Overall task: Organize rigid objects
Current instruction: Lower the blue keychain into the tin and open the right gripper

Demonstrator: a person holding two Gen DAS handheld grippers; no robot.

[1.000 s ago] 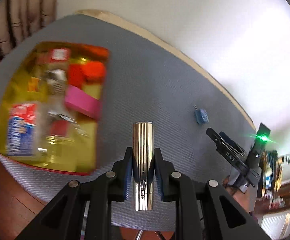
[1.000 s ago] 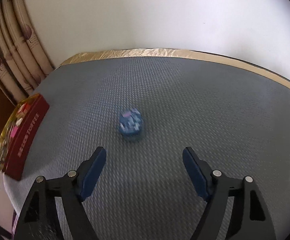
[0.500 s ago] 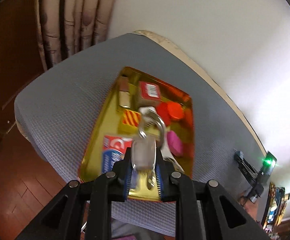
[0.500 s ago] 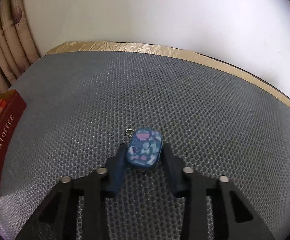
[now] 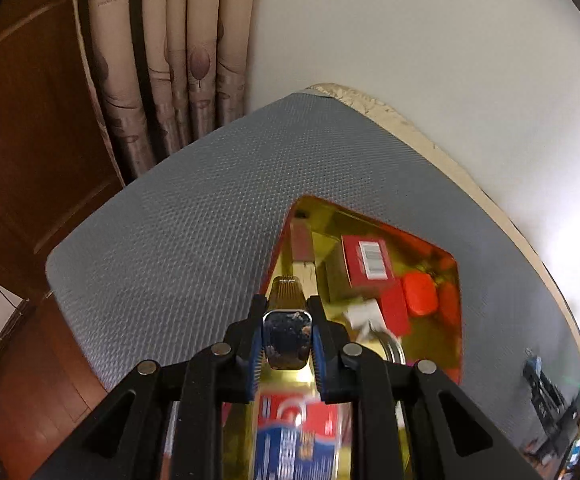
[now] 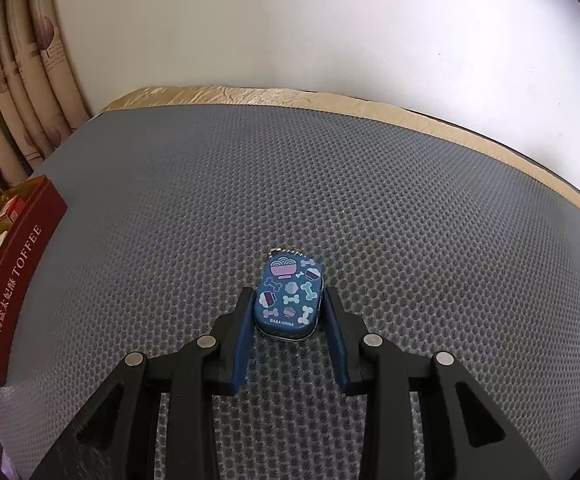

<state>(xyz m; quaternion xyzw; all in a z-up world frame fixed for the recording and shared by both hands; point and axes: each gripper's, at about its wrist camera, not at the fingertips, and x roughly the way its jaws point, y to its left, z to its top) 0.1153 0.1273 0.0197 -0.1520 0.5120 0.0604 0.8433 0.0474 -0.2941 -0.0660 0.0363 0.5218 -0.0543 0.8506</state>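
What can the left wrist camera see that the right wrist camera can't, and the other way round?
Only the left view shows the left hand-held gripper clamping a ribbed metal lighter above the tin's contents, such as a red box. Only the right view shows the right hand-held gripper around a small blue patterned tin. Both show the toffee tin, the grey mat and the curtains.

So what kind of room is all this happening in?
Most likely a room in someone's home. Patterned curtains hang beside a dark wooden door, and a table under a grey mesh mat holds a toffee tin of household odds and ends.
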